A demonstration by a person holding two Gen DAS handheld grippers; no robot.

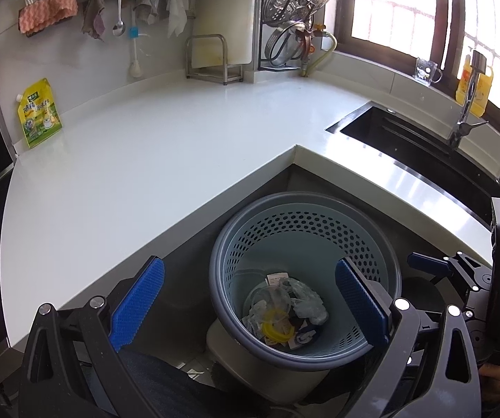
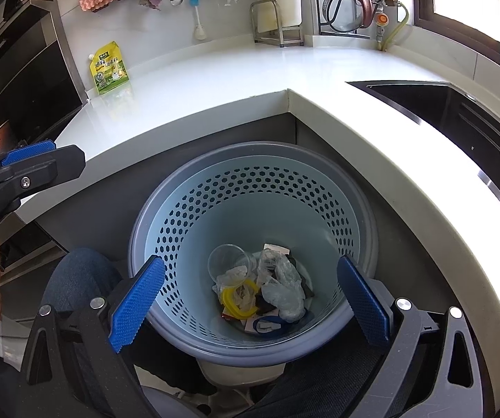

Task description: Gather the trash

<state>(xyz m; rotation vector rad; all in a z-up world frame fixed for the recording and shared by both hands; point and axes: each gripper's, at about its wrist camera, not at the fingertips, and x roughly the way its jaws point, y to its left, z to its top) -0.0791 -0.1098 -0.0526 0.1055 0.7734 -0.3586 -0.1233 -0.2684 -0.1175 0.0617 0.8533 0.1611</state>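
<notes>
A blue perforated waste basket [image 1: 382, 244] [image 2: 187, 216] stands on the floor in the inner corner of the white counter [image 1: 145, 160] [image 2: 215, 69]. It holds trash [image 1: 285, 310] [image 2: 267, 285]: a clear plastic cup [image 2: 227, 259], crumpled plastic wrap, a yellow ring and paper scraps. My left gripper [image 1: 250, 306] is open and empty above the basket's left rim. My right gripper [image 2: 250, 306] is open and empty over the basket's near rim. The left gripper also shows in the right wrist view [image 2: 40, 158]. A yellow-green pouch [image 1: 39, 113] [image 2: 108, 68] leans against the wall at the counter's left end.
A black sink [image 1: 424, 146] [image 2: 459, 111] with a tap [image 1: 466, 104] is set in the counter on the right. A metal rack [image 1: 215, 59], a steamer stand [image 1: 292, 17] and hanging cloths and utensils line the back wall. A stove hood stands at the left.
</notes>
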